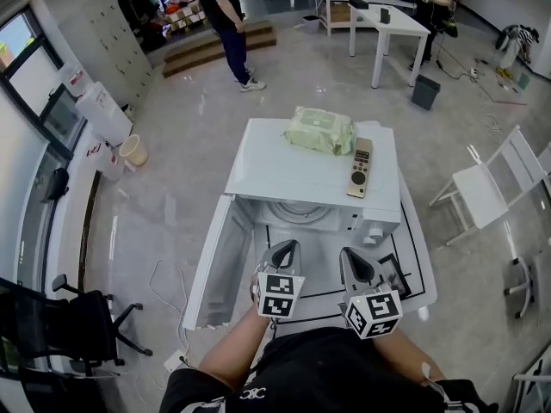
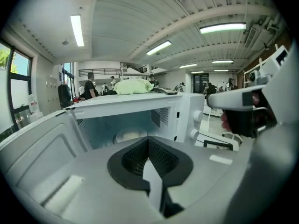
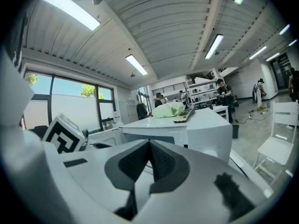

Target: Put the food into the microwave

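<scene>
A white microwave (image 1: pixel 314 175) stands in the middle of the head view with its door (image 1: pixel 219 261) swung wide open to the left. Inside the cavity lies a pale round plate or turntable (image 2: pixel 131 135); whether food lies on it I cannot tell. My left gripper (image 1: pixel 287 246) hovers just in front of the opening, its jaws pressed together and empty (image 2: pixel 148 141). My right gripper (image 1: pixel 351 255) hangs beside it in front of the control panel (image 1: pixel 374 226), also shut on nothing (image 3: pixel 149 146).
A green pack of wipes (image 1: pixel 320 130) and a remote (image 1: pixel 360 168) lie on the microwave's top. The microwave rests on a low white board with black lines (image 1: pixel 413 261). A white chair (image 1: pixel 486 188) stands right, a black office chair (image 1: pixel 60 329) lower left, a person (image 1: pixel 228 24) far back.
</scene>
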Motion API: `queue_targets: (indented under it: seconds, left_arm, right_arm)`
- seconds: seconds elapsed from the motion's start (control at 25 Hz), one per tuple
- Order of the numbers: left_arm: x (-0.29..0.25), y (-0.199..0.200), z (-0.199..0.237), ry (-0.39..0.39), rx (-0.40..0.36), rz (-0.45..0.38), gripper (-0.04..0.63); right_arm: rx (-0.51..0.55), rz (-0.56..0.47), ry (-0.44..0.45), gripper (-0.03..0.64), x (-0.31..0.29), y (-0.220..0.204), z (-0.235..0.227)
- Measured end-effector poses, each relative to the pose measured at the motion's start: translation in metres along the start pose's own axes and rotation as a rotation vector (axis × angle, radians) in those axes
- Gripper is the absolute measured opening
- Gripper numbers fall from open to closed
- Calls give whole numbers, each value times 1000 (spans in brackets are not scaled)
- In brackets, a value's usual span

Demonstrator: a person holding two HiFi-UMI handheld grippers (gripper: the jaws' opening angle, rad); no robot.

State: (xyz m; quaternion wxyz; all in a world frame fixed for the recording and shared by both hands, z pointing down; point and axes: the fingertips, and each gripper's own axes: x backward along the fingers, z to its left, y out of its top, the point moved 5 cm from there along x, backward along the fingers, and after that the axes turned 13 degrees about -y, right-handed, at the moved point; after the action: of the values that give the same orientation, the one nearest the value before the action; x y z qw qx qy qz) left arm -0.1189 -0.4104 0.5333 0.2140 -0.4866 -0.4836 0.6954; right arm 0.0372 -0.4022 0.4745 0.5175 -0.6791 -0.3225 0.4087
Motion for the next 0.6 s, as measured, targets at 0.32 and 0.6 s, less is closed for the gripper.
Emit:
queue_targets:
  seconds: [0.32,0.6]
  left_arm:
    - [35,4,-11,37,5,-44,8]
    - [34,0,-15,26,23,-38,8]
  right_arm:
    - [82,15,59,6,-17,-5,21]
    - [53,25,96,6,-24,-6,23]
